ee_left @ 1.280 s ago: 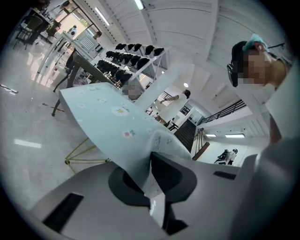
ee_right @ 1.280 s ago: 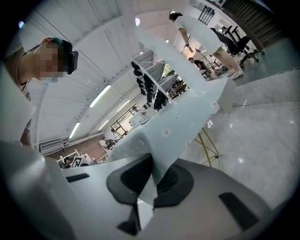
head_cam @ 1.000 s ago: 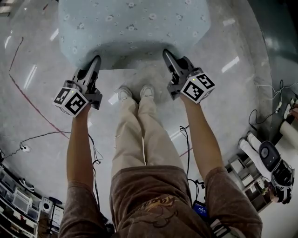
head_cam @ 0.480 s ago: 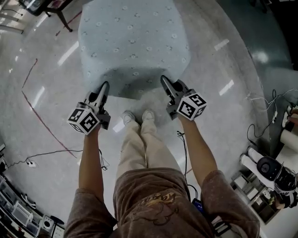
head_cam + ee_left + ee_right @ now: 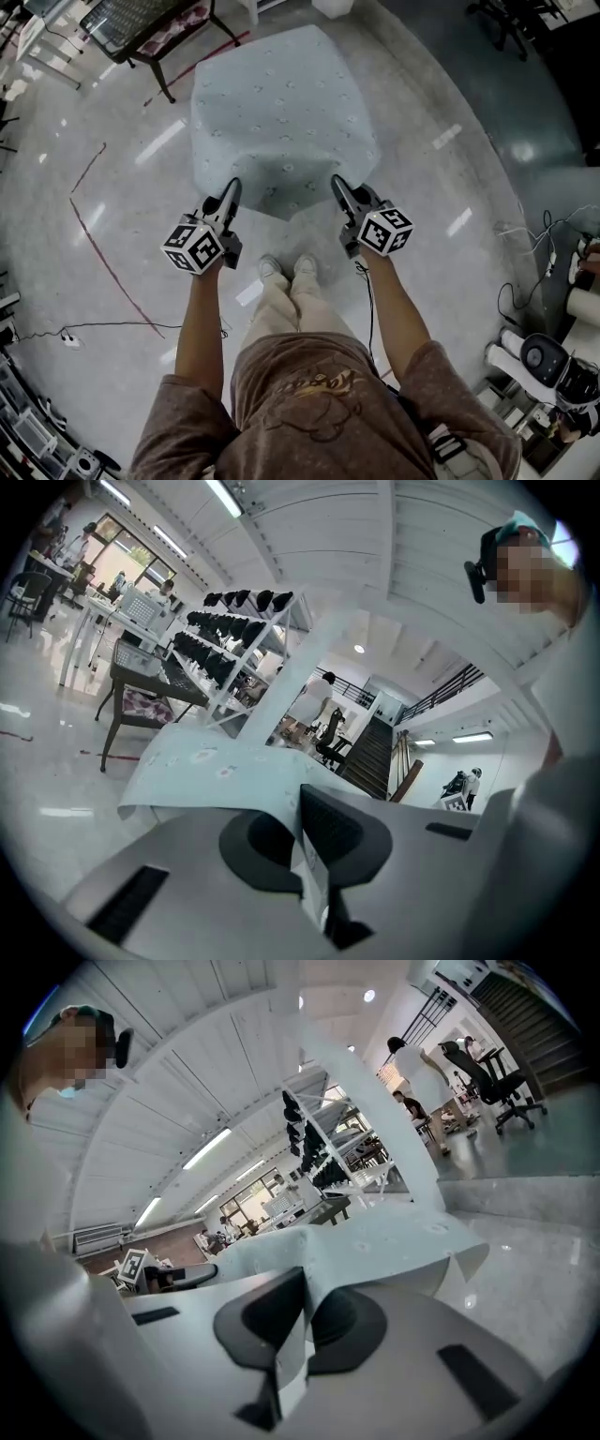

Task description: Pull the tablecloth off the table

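Gripping a pale blue tablecloth point(image 5: 281, 112) by its near edge, two handheld grippers hang above a glossy floor point(image 5: 469, 169).
The flower-printed cloth lies spread in front of the standing person point(image 5: 300, 394), its long axis running straight away from them; whatever it covers is hidden. The left gripper point(image 5: 232, 187) and right gripper point(image 5: 337, 184) sit at its two near corners, each with jaws clenched on a fold of fabric, and the edge between them sags to a point. Farther off, a white rack point(image 5: 281, 630) holds rows of dark items too small to identify.
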Demonstrator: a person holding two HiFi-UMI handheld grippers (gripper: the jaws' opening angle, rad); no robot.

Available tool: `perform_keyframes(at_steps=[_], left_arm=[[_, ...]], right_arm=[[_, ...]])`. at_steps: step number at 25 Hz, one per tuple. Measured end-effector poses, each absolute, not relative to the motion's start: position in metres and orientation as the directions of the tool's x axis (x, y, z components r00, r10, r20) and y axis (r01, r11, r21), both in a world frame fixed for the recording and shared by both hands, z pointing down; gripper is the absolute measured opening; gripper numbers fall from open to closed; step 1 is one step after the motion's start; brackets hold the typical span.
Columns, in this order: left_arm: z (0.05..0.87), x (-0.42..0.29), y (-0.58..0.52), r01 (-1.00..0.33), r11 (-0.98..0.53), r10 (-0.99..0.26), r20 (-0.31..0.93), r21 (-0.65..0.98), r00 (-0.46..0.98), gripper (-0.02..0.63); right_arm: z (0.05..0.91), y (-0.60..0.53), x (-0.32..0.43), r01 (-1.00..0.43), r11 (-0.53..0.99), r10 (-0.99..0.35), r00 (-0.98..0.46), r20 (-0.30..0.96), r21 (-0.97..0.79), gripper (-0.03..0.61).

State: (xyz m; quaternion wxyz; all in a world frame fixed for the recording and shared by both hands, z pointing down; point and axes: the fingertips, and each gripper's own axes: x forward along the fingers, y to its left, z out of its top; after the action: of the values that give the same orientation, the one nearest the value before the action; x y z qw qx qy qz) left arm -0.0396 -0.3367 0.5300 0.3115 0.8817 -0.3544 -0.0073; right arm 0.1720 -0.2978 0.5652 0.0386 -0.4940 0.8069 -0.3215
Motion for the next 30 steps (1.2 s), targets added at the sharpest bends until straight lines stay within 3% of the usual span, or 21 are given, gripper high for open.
perform_keyframes(at_steps=[21,30], left_arm=[[0.426,-0.039,-0.285,-0.645,-0.582,-0.666,0.165,0.494,0.727,0.020],[0.387,-0.044,-0.264,-0.669,-0.637,-0.683,0.122,0.383,0.720,0.020]], right_arm=[[0.459,-0.247,0.169,-0.783,0.386,-0.824,-0.531,0.199,-0.487,0.008],[0.423,-0.226,0.161,-0.798,0.434,-0.838,-0.528,0.136,-0.419,0.008]])
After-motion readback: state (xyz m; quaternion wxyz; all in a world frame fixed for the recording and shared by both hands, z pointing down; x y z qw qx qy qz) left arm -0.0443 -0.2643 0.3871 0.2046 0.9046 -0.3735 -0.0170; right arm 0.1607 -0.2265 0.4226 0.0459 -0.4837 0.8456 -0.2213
